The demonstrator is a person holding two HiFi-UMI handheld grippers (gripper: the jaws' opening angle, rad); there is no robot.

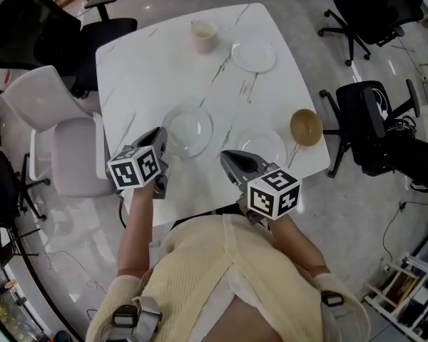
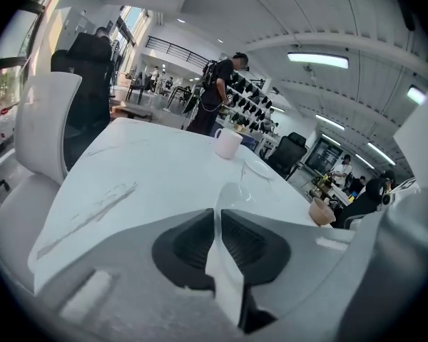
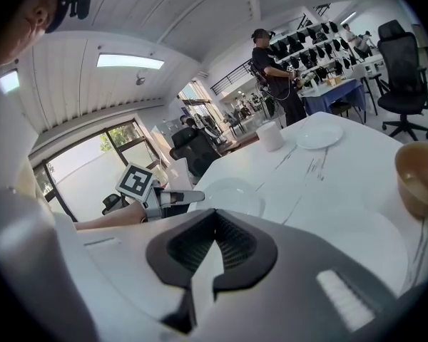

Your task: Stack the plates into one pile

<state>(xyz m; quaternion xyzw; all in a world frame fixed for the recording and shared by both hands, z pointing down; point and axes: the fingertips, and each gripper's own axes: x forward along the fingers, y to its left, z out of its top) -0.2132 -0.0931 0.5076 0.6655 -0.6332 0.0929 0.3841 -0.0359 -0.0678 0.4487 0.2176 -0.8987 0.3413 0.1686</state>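
Observation:
A clear glass plate (image 1: 189,128) (image 2: 239,194) (image 3: 232,194) lies near the middle of the white marble table (image 1: 150,70). My left gripper (image 1: 159,140) (image 2: 216,212) (image 3: 192,195) is at its near-left rim, jaws nearly together, with the rim running into the narrow gap. A white plate (image 1: 265,145) (image 3: 342,241) lies by the front edge. My right gripper (image 1: 230,157) (image 3: 214,216) hovers over its near-left side, shut and holding nothing. A second white plate (image 1: 254,54) (image 2: 259,168) (image 3: 319,135) sits at the far right.
A pale cup (image 1: 203,35) (image 2: 227,144) (image 3: 271,135) stands at the far edge and a brown bowl (image 1: 307,127) (image 2: 321,211) (image 3: 419,177) at the right edge. A white chair (image 1: 64,144) is on the left, with black office chairs (image 1: 367,120) around. A person stands beyond the table.

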